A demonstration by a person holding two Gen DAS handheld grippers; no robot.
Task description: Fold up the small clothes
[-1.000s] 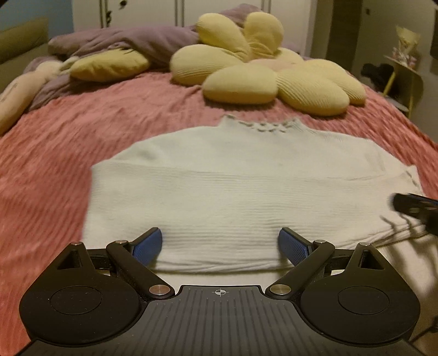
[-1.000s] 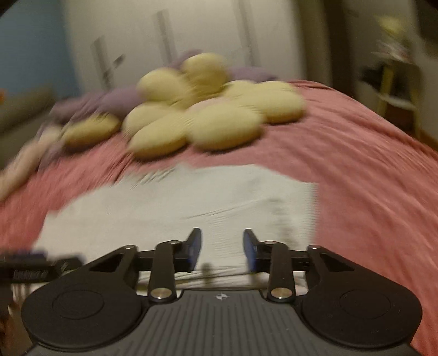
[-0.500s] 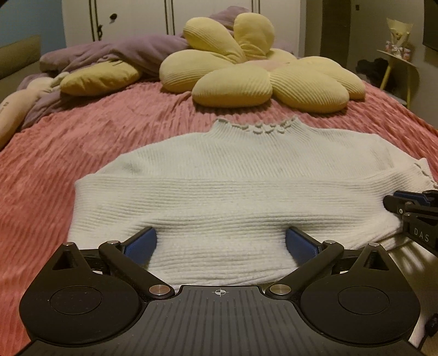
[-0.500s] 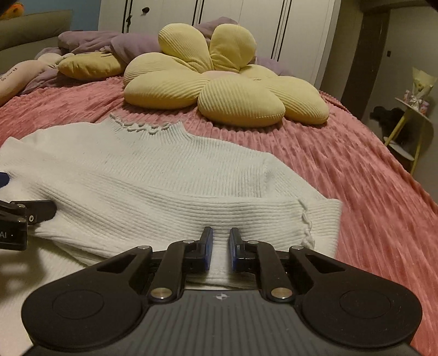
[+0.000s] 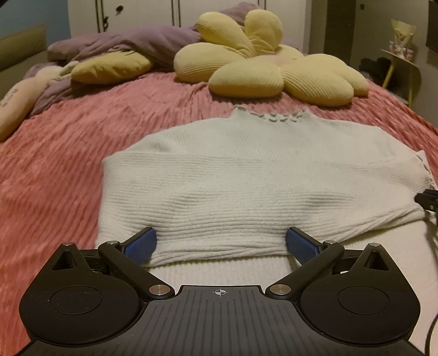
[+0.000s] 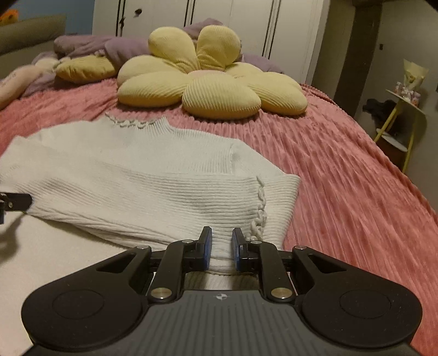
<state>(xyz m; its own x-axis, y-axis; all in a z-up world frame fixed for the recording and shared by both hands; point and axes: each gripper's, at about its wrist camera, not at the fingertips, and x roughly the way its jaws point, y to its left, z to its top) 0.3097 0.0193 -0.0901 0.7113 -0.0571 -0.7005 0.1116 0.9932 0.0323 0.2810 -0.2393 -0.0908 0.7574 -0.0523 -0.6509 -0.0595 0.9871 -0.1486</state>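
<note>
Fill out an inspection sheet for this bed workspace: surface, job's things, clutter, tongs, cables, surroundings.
Surface: pink ribbed bedspread, bare to the right of the garment.
Job's things: white ribbed knit sweater lying flat, sleeves folded across the body, collar away from the cameras.
Clutter: yellow flower-shaped cushion; purple blanket, bunched at the bed's far end.
Tongs: left tongs wide open over the folded edge; right tongs pinching the sweater's near right edge, jaws have just been closing.
Cables: thin dark cable at the frame's right edge.
Surroundings: white wardrobe doors; yellow-legged side table.

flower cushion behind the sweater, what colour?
Pale yellow, ribbed petals with a pinkish centre: flower cushion. Clearest in the right wrist view.
</note>
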